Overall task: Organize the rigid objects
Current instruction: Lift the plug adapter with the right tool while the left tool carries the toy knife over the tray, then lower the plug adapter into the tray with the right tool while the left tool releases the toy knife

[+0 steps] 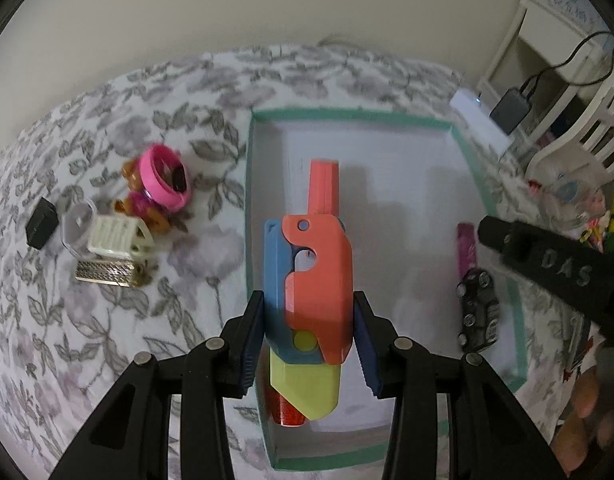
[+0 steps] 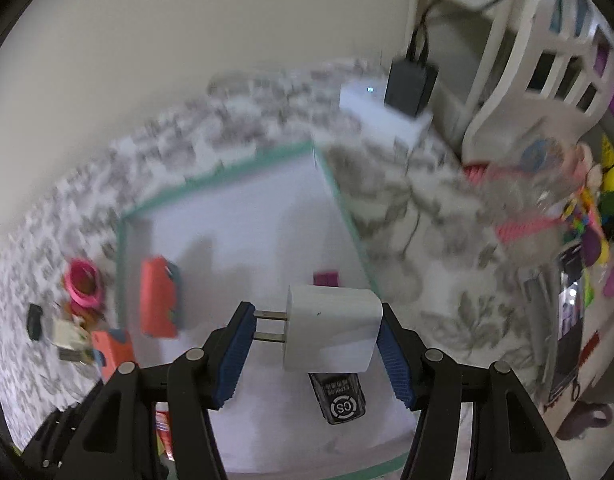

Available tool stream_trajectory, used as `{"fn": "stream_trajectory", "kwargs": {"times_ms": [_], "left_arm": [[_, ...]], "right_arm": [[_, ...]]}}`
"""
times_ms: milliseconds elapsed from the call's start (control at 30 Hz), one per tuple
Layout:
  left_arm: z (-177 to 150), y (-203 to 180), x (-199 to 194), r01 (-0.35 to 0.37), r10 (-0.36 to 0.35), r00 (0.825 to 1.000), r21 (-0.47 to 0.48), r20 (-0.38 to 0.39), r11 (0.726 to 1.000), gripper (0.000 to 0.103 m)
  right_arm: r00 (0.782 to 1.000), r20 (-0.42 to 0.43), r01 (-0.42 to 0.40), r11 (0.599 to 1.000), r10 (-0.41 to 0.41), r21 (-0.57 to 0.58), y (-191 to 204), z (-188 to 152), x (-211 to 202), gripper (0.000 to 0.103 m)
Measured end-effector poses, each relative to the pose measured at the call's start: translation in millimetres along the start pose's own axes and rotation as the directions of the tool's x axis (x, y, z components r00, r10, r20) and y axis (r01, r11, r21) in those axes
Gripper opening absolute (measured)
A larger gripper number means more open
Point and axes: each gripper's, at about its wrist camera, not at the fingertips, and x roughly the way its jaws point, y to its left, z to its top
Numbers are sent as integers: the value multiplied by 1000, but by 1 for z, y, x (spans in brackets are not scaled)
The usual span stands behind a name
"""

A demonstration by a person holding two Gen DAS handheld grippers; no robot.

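Over the tray on the bed, the left gripper jaws clamp a toy, long axis pointing away; the right gripper jaws pinch a charger crosswise, prongs left, tray floor below.

Coral-blue-yellow toy held upright over the teal-rimmed box — white plug adapter gripped sideways, prongs left.
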Motion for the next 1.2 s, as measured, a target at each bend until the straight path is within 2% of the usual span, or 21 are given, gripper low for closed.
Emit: {"fn": "stream_trajectory", "kwargs": {"times_ms": [233, 533, 1200], "left_arm": [[-5, 2, 16, -17, 17, 999, 3, -42, 1000, 44], [-8, 4, 26, -17, 17, 997, -1, -77, 1000, 44], [-6, 5, 26, -8, 8, 997, -1, -80, 1000, 44]], "right_arm": [[998, -48, 48, 998, -50, -52, 5, -10, 23, 63], [995, -77, 55, 995, -62, -85, 11, -14, 33, 63], [993, -95, 59, 995, -67, -78, 11, -13, 33, 65]]}}
